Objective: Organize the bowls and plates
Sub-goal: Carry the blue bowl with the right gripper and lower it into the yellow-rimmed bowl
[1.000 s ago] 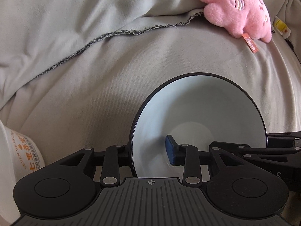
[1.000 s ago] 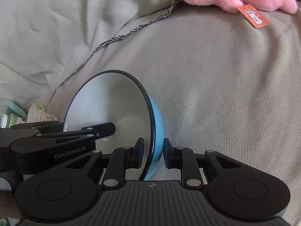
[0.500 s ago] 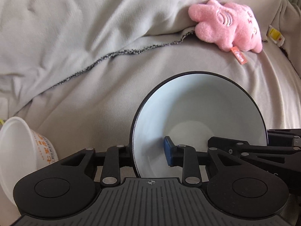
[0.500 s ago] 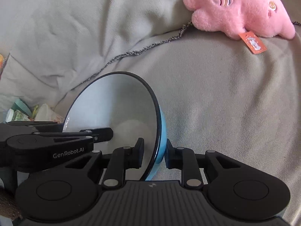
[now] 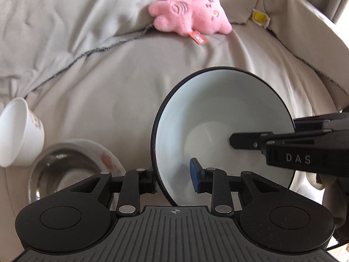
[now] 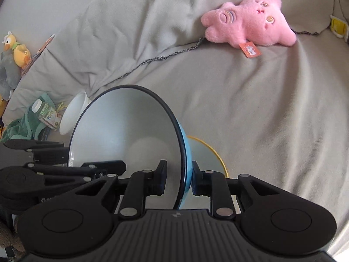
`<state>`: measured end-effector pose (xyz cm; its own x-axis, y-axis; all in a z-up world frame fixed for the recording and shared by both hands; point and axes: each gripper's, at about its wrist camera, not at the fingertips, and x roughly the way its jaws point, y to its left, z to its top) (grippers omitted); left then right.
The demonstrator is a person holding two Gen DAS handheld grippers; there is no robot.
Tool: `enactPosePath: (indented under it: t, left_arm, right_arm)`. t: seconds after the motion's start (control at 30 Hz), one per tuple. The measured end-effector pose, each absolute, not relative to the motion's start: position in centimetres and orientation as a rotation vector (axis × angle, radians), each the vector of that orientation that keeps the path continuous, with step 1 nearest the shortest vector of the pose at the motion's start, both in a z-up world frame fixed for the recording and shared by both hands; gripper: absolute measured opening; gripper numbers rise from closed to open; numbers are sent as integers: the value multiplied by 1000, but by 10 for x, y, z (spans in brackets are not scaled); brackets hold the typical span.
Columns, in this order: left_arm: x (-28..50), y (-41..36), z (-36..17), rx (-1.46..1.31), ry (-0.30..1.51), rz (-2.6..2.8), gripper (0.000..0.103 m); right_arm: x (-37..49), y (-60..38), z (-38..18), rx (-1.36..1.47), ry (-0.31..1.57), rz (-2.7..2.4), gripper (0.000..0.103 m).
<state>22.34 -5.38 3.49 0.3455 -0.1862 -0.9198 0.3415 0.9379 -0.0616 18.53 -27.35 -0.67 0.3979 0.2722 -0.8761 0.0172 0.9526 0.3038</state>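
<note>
A blue bowl with a white inside and dark rim (image 5: 222, 118) (image 6: 124, 131) is held tilted above the sofa. My left gripper (image 5: 173, 180) has opened wide around its rim; the right finger pad stands clear of the wall. My right gripper (image 6: 177, 180) is shut on the bowl's rim, and its finger reaches in from the right in the left wrist view (image 5: 246, 142). Below lie a steel bowl (image 5: 59, 170) inside a flowered dish (image 5: 104, 155), a white cup (image 5: 17, 135) (image 6: 73, 113), and a yellow-rimmed bowl (image 6: 207, 157).
A grey blanket covers the sofa (image 6: 261, 109). A pink plush toy (image 5: 192, 21) (image 6: 250, 21) lies at the back. A bottle (image 6: 45, 113) on green cloth and a duck toy (image 6: 17, 50) sit at the far left.
Both grippers have lifted and pulled back with the bowl; the bowls below have come into view. My left gripper's fingers have opened off the rim.
</note>
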Motion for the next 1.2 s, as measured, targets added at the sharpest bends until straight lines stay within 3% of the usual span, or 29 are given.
enactPosePath:
  t: [0.33, 0.8, 1.2]
  left_arm:
    - [216, -56, 9, 222, 1187, -317, 25]
    - [232, -50, 16, 212, 1156, -274, 24]
    - [223, -34, 26, 199, 1125, -293, 21]
  right_arm:
    - [167, -282, -53, 299, 1199, 148, 22]
    - [202, -281, -52, 345, 1202, 130, 24]
    - [195, -252, -23, 102, 1216, 150, 32]
